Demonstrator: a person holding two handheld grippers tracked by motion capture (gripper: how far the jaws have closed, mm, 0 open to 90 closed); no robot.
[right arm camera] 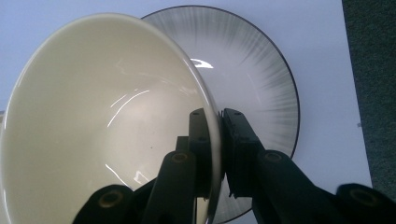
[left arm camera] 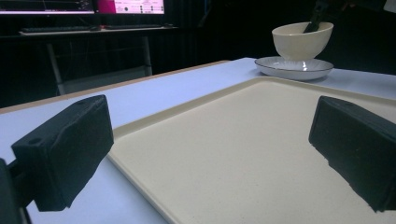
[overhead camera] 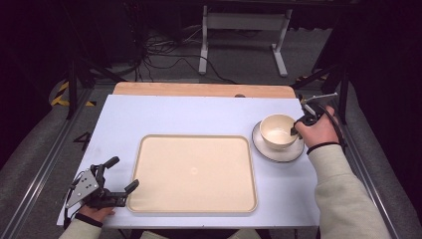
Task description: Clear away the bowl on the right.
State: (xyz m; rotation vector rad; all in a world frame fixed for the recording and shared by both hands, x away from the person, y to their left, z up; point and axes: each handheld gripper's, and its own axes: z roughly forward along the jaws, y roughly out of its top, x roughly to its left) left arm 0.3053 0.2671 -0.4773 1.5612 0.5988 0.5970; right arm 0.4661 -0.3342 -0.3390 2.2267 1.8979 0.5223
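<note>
— Since the work runs from the table's left edge: what sits there?

— Left gripper (overhead camera: 121, 174), black two-jaw tool, jaws spread wide and holding nothing, parked low at the near-left corner of the large cream rectangular plastic tray (overhead camera: 193, 172). In the left gripper view, one jaw over the pale blue tabletop (left arm camera: 154, 100), the other over the tray's floor (left arm camera: 243, 154). Idle, by the look of it.

— And the tray itself?

— Bare, lying flat in the middle of the table.

— Further right, then?

— Round grey ceramic plate with a dark rim (overhead camera: 266, 149), just right of the tray, apart from it. On the plate, a cream glazed ceramic bowl (overhead camera: 276, 130), upright in the high view. Right gripper (overhead camera: 294, 130) pinching the bowl's right-hand rim — one jaw inside the wall, the other outside, pressed tight on it, plain in the right gripper view (right arm camera: 219, 140).

— Which step, judging from that?

— Probably the grasp just made, lift not yet begun; bowl apparently resting on the plate, though contact underneath hard to confirm.

— Next move?

— Likely a straight lift clear of the plate, then across to the tray — firm pinch needed, since a rim hold lets a bowl swing. Slow, level carry; plate to be left undisturbed.
</note>
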